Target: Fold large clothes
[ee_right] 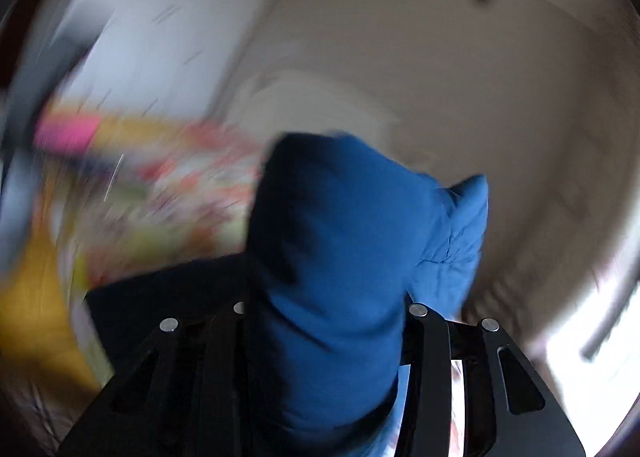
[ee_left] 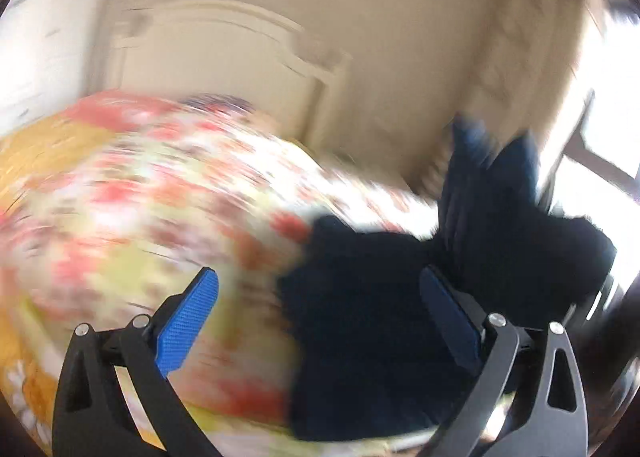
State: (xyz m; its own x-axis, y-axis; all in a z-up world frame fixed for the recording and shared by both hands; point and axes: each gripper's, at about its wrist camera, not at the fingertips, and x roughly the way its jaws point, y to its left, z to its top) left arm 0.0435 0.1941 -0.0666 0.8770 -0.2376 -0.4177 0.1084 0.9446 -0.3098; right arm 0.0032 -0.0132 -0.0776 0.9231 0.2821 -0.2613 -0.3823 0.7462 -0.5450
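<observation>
Both views are blurred by fast motion. A thick blue garment fills the space between the fingers of my right gripper, which is shut on a bunched fold of it; the pads are hidden under the cloth. In the left wrist view the same garment looks dark navy and lies on the flowered bed cover, with a part raised at the right. My left gripper stands open, its blue pads wide apart. The garment reaches the right pad; nothing is pinched.
A cream headboard and beige wall stand behind the bed. A bright window is at the right. Yellow bedding and a pink object show at the left of the right wrist view.
</observation>
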